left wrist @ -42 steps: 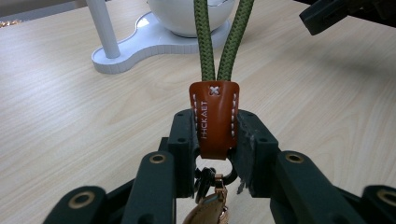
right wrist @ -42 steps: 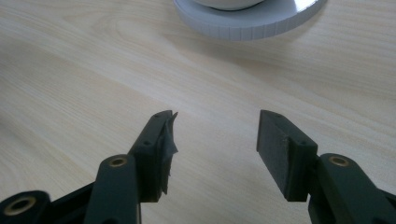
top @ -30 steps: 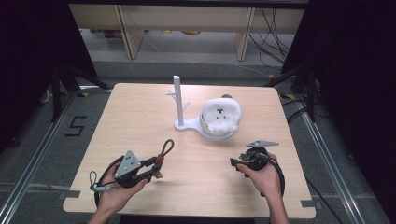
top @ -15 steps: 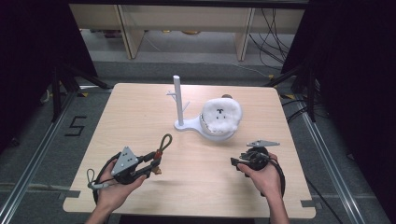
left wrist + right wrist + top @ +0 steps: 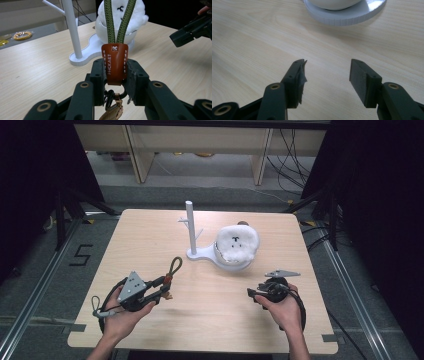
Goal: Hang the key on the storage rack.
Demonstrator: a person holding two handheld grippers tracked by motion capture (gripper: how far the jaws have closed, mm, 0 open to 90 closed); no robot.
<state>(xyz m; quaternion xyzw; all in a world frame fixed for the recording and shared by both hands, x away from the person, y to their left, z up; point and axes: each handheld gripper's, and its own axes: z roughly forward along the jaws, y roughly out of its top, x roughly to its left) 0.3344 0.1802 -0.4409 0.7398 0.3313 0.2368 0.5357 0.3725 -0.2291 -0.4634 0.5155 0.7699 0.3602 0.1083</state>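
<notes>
Green-corded key strap [image 5: 115,63], clamped in left jaws, points toward stand [image 5: 192,232]; right jaws gape empty.

Bright even light, dark surroundings

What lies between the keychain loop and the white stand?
Only bare table lies between the keychain loop and the stand, as the high view shows.

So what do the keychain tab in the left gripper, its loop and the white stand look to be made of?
Tab: seemingly smooth brown leather, with white edge stitching and a stamped word. Loop: olive braided cord, its weave visible. Stand: matte white, probably plastic; the base edge in the right gripper view shows fine ridges, perhaps from printing. Left gripper clamps the tab.
</notes>
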